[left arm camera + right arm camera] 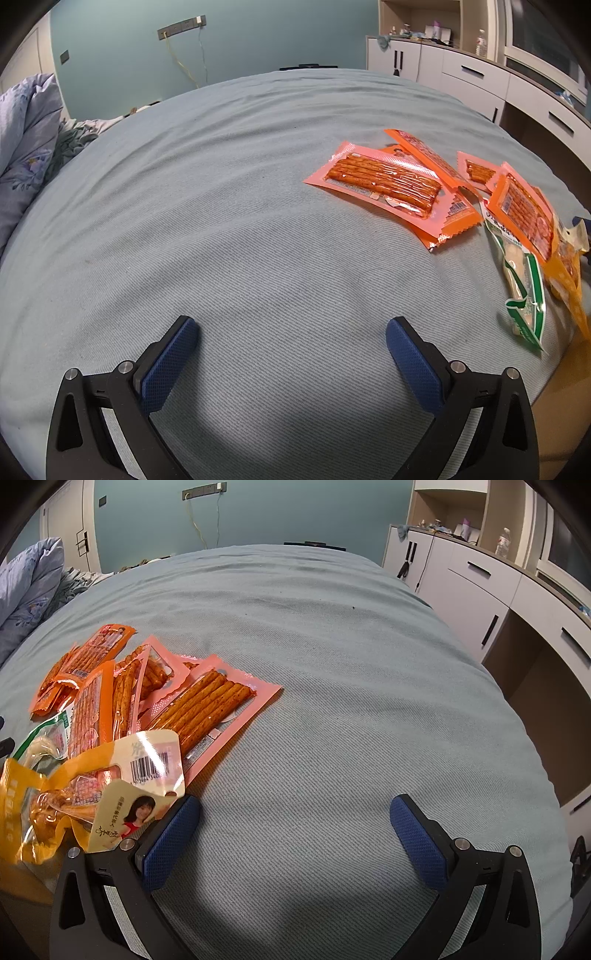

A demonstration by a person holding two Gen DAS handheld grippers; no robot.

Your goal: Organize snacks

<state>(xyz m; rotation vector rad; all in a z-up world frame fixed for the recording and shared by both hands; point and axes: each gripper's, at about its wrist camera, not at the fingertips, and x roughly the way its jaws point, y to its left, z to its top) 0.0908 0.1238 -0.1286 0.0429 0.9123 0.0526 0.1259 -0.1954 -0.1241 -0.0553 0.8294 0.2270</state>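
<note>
Left gripper [292, 334]: fingers spread wide and empty over bare blue-grey bedspread [229, 206] at the lower centre of its view.
Snack pile, left view: heaped at the right of the frame, well ahead and to the right of the finger gap; nothing lies between the pads.
Top spicy-stick pack [384, 182]: pink, clear window up, flat on the heap at right of centre; long axis runs from upper left down to lower right.
Green-and-white pouch [524, 291]: lower right edge of the left view, long axis near vertical, partly under an orange pack.
Yellow pouch [33, 812]: lower left of the right view, crumpled, up against the cream pack.
Cream pack with barcode [147, 771]: lower left, its lower edge touching or just beside the left finger pad [171, 840].
Pink stick pack [214, 705]: left of centre, sticks slanting from lower left to upper right, one corner reaching toward the middle of the bed.
Right gripper [295, 814]: fingers wide apart, gripping nothing; bare cloth between them.
Judgement: the right gripper is the nearer one; the pile lies to the left of its fingers, so a short leftward shift should put a pack between them.
</note>
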